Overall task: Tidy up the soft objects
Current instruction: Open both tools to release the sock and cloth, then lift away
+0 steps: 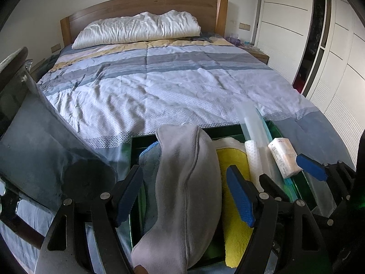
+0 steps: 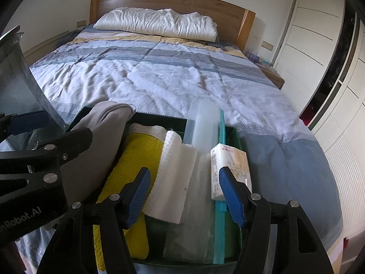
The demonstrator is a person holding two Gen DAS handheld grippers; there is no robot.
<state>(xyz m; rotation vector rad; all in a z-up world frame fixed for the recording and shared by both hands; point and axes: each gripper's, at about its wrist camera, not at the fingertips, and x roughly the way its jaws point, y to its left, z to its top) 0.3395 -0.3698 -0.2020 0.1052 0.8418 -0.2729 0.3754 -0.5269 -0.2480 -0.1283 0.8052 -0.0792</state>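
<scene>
One dark green tray [image 2: 235, 134] sits at the foot of a bed [image 1: 173, 86], and in it lie one grey fleece cushion [image 1: 189, 182], one yellow towel [image 2: 134, 159], one blue cloth [image 1: 148, 157] mostly hidden under the cushion, one white folded cloth [image 2: 173, 178], one clear zip bag [image 2: 200, 182] with a teal strip, and one tissue pack [image 2: 230, 164]. The left hand-held gripper [image 1: 184, 196] is spread, its two blue pads standing either side of the grey cushion without pressing it. The right hand-held gripper [image 2: 189, 194] is also spread, with the white cloth and zip bag lying between its pads and the tissue pack just beside its right pad. Both point down at a slant over the tray. Beyond them the bed carries a striped blue, grey and yellow cover, one white pillow [image 1: 139, 29] and a wooden headboard [image 1: 141, 4]. White wardrobe doors [image 1: 285, 22] stand to the right.
</scene>
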